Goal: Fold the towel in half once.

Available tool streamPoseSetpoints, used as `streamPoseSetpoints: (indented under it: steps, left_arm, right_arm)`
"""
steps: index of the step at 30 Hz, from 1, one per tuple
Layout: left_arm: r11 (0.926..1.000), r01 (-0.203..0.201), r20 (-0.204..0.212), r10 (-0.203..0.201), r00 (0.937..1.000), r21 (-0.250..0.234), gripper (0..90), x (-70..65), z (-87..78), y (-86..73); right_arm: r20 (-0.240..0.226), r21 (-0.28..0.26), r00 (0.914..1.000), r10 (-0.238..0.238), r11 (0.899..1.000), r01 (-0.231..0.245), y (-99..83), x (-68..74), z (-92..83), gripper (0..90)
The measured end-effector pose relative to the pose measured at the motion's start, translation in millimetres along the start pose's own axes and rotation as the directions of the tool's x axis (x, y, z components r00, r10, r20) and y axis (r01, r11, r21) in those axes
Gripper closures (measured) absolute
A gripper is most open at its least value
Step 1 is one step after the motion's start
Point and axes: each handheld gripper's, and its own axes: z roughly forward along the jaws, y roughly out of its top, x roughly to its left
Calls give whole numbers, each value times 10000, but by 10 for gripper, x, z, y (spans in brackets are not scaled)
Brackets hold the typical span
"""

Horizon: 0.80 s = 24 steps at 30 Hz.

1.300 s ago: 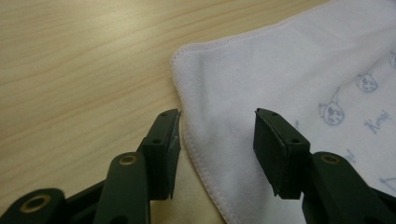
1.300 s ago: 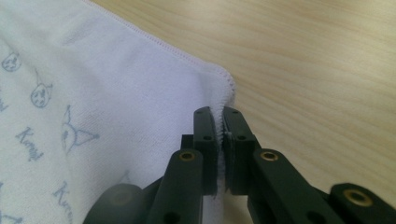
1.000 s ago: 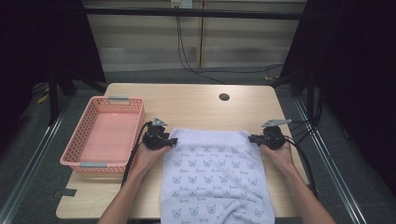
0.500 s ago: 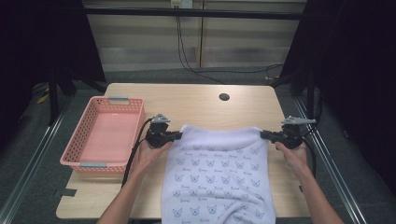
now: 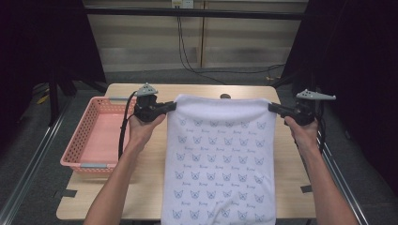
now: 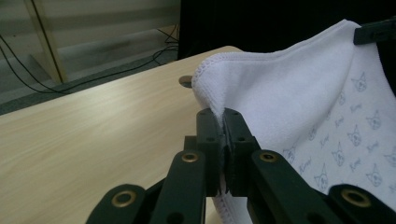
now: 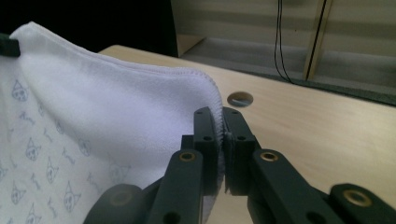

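Wooden table (image 5: 155, 187) carries a pink basket (image 5: 94, 140) at its left side. Since a second ago the white towel (image 5: 218, 159) has been lifted off the table by its far edge and stretched taut. Left claw (image 5: 171, 106), its jaws having just closed, pinches one far corner; right claw (image 5: 273, 108) pinches the other. Near end hangs over the front edge. Judgement: grasp complete, towel ready for folding or moving

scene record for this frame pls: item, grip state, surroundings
item: white towel with small blue prints
left gripper: shut on the towel's top left corner
right gripper: shut on the top right corner
towel pose: top edge stretched between the grippers, lifted, lower part hanging toward the table's near edge
table: light wood
basket: pink, left of the towel, nothing inside
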Motion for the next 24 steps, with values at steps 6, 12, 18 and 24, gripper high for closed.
streamPoseSetpoints:
  steps: [6, 12, 18, 24]
  left_arm:
    - [9996, 125, -358, -135, 9993, -267, 869, 180, -21, 221]
    - [9940, 102, -373, -143, 9992, -1093, 869, 232, -142, 530]
    - [9986, 3, -294, -19, 9996, -520, 869, 220, -126, 340]
    - [9997, -39, 9, 39, 10000, -256, 869, 96, -246, 59]
  right_arm:
    - [252, 185, 9997, -43, 9998, 39, 258, -33, 201, 856]
    - [569, -206, 9984, 69, 9998, -57, 575, -50, 304, 856]
    - [362, 15, 9993, 46, 10000, -47, 503, -6, 320, 859]
    - [-277, 292, 9996, 8, 9996, 0, 209, 117, 118, 859]
